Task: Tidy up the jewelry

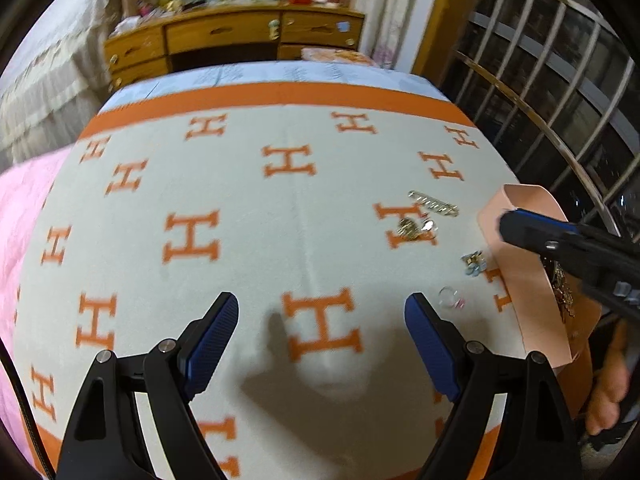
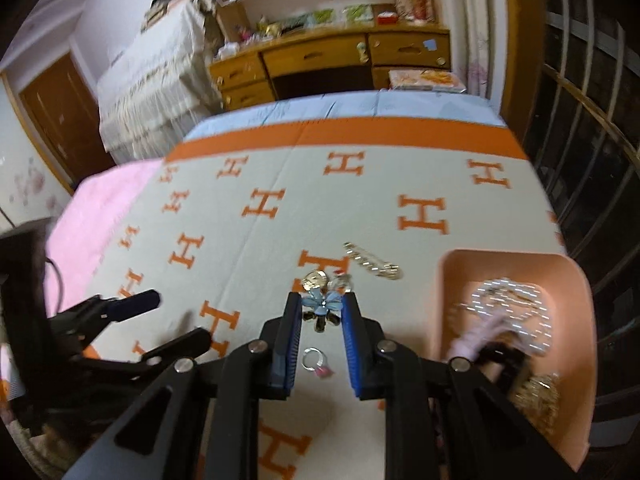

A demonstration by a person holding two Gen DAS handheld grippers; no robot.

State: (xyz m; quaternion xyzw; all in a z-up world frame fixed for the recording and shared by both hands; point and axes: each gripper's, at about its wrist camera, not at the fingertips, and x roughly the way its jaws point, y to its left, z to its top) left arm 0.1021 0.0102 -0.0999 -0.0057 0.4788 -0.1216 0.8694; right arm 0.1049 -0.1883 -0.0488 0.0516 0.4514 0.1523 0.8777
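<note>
Right gripper (image 2: 320, 312) pinches the blue flower clip (image 2: 322, 303) tight; the pink box (image 2: 576, 276) sits just to its right (close by). Left gripper (image 1: 322, 320) hangs open, holding nothing.

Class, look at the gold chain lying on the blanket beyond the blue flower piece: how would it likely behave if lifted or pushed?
The gold chain looks made of small links, so it would probably hang limp if lifted at one point. Being thin and flat, it is likely light. Pushed across the blanket, it would probably bunch rather than slide straight.
</note>
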